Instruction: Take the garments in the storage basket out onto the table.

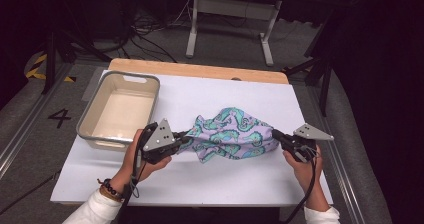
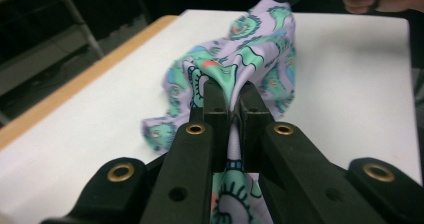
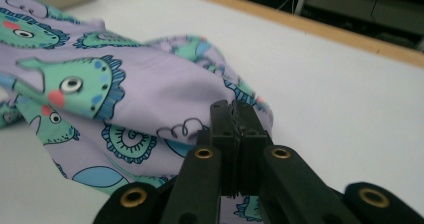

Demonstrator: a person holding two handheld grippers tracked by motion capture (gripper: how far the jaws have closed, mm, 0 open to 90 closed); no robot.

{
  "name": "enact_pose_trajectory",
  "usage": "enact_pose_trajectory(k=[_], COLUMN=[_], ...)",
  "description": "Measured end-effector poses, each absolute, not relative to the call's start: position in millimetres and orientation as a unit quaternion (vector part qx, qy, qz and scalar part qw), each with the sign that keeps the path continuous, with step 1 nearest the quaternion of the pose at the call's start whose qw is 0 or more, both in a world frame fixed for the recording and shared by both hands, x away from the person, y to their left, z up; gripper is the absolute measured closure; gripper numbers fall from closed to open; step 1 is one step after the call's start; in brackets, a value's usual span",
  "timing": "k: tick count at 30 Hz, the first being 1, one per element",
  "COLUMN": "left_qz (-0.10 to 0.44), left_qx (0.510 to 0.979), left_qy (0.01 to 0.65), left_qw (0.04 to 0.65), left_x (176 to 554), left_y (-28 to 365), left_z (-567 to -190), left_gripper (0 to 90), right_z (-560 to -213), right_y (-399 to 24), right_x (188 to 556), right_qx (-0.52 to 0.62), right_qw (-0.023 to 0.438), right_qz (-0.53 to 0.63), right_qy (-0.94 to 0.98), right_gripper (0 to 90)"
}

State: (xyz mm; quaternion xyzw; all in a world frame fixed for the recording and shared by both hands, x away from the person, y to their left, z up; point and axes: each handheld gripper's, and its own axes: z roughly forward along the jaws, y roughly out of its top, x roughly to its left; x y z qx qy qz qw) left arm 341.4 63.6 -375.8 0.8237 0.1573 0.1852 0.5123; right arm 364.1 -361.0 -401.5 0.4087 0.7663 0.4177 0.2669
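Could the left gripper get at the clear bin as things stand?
Probably not yet: the left gripper is shut on the purple cloth, which the right gripper also pinches. The clear bin sits just beside it, path free, once the cloth is released.

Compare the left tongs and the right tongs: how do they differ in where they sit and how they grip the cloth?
The left tongs sit beside the plastic tub; the right tongs sit near the white board's far side, away from the tub. The left tongs pinch the cloth with a thin fold showing between the jaws in the left gripper view; the right tongs' jaws look pressed nearly flush. Both are shut on the cloth's opposite ends, holding it between them.
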Motion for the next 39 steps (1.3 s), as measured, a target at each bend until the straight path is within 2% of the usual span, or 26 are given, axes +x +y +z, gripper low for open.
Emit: enact_pose_trajectory(k=[8,14,18,24,26,28,30,32,35,39], left_qz=[0.150,0.123,0.122,0.121,0.123,0.136,0.144,0.155,0.160,0.181], left_qx=[0.840,0.860,0.874,0.876,0.875,0.862,0.845,0.834,0.823,0.825], left_qy=[0.111,0.064,0.042,0.051,0.052,0.076,0.095,0.112,0.131,0.153], left_qw=[0.509,0.491,0.469,0.464,0.465,0.483,0.507,0.517,0.530,0.514], left_x=[326.0,311.9,307.9,310.7,312.4,313.4,316.2,319.5,324.3,335.2], left_y=[37.3,10.6,1.1,1.4,3.4,10.9,23.0,33.5,45.0,50.9], left_z=[-386.4,-401.3,-408.4,-414.0,-412.3,-404.9,-394.8,-387.8,-383.3,-387.9], left_gripper=[85.4,85.5,84.6,82.1,75.4,61.1,56.0,47.3,45.3,43.5], right_z=[-408.6,-404.9,-407.3,-416.1,-418.6,-420.4,-421.8,-424.2,-426.7,-428.7], right_y=[-353.6,-334.9,-312.2,-284.3,-276.4,-269.5,-265.8,-261.5,-257.2,-250.6], right_x=[355.7,342.6,334.7,328.0,325.3,322.4,321.0,319.9,319.3,317.9], right_qx=[0.409,0.387,0.348,0.307,0.297,0.286,0.280,0.277,0.272,0.264], right_qw=[0.263,0.256,0.244,0.214,0.210,0.206,0.201,0.195,0.192,0.187], right_qz=[0.403,0.423,0.427,0.433,0.431,0.429,0.429,0.428,0.425,0.424], right_qy=[0.775,0.778,0.798,0.820,0.826,0.832,0.835,0.838,0.842,0.846], right_gripper=[67.7,56.9,55.5,51.8,51.5,51.2,50.8,50.7,50.4,49.1])
